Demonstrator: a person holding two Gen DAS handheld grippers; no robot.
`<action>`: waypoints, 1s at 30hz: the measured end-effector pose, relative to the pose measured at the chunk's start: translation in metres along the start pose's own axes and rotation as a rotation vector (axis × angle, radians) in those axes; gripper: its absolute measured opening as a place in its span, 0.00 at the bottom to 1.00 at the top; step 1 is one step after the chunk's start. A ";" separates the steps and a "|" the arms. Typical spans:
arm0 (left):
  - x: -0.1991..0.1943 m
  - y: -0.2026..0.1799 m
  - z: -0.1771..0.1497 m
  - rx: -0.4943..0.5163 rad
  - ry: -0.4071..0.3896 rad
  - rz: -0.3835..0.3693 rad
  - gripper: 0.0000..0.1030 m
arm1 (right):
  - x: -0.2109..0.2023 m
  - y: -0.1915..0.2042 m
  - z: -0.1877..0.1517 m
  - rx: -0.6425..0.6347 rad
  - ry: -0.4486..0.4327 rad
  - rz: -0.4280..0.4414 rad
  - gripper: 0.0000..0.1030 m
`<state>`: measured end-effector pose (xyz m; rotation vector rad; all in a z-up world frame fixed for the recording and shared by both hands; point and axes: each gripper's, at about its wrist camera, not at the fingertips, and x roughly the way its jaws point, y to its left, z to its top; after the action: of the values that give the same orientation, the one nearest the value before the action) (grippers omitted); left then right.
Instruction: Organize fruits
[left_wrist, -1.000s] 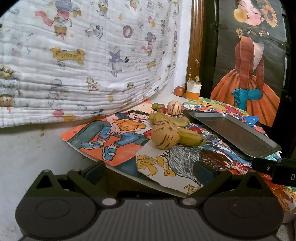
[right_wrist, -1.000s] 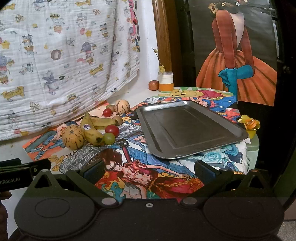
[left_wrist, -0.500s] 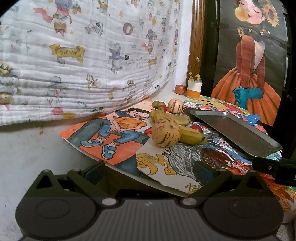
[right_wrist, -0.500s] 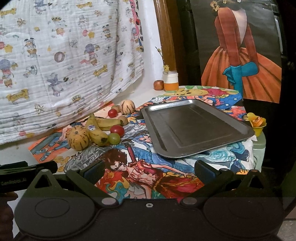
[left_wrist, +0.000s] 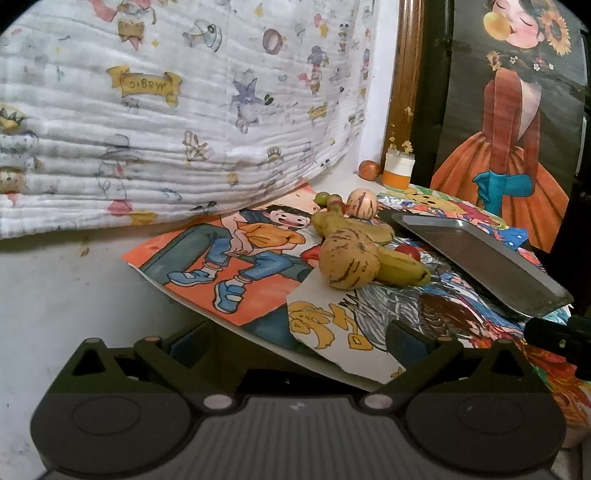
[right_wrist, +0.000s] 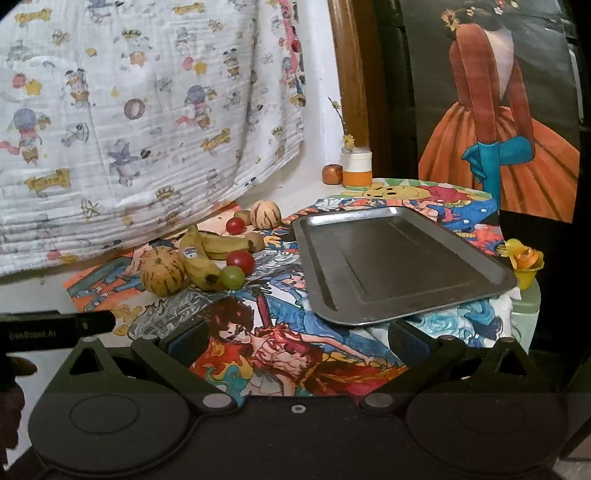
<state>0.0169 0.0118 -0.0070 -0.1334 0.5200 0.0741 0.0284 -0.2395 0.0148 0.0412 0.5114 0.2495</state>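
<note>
Both your grippers are held back at the near edge of the counter (right_wrist: 33, 295), jaws spread wide and empty: left gripper (left_wrist: 295, 339) faces the fruit pile, right gripper (right_wrist: 295, 339) faces the tray (right_wrist: 480, 291). Looks like a pre-grasp standoff, nothing touched yet.

Fruit sits in one cluster on the drawings, left of the tray and apart from it: big striped melon (right_wrist: 161, 271) nearest you, touching the stickered banana (right_wrist: 197, 264); second banana (right_wrist: 232, 242) behind it; red tomato (right_wrist: 240, 260) and green grape (right_wrist: 232, 277) just beside the banana tip. Further back: small striped melon (right_wrist: 265, 214), another red tomato (right_wrist: 235, 225), a brownish-green fruit (right_wrist: 242, 215).

Tray is bare, so it's likely the destination, and no fruit is sorted yet.

My read: your left is better lined up for the big melon. It's round, so centre the jaws or it'll roll into the bananas.
</note>
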 end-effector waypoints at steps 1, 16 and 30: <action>0.001 0.001 0.001 0.001 0.001 -0.001 1.00 | 0.001 0.000 0.002 -0.017 0.003 0.005 1.00; 0.040 0.004 0.040 0.118 0.045 -0.155 1.00 | 0.046 0.012 0.087 -0.546 0.172 0.208 0.99; 0.076 -0.006 0.054 0.277 0.095 -0.261 0.88 | 0.124 0.033 0.090 -0.725 0.300 0.408 0.71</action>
<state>0.1092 0.0167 0.0018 0.0673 0.5981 -0.2592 0.1697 -0.1753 0.0373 -0.6115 0.6828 0.8365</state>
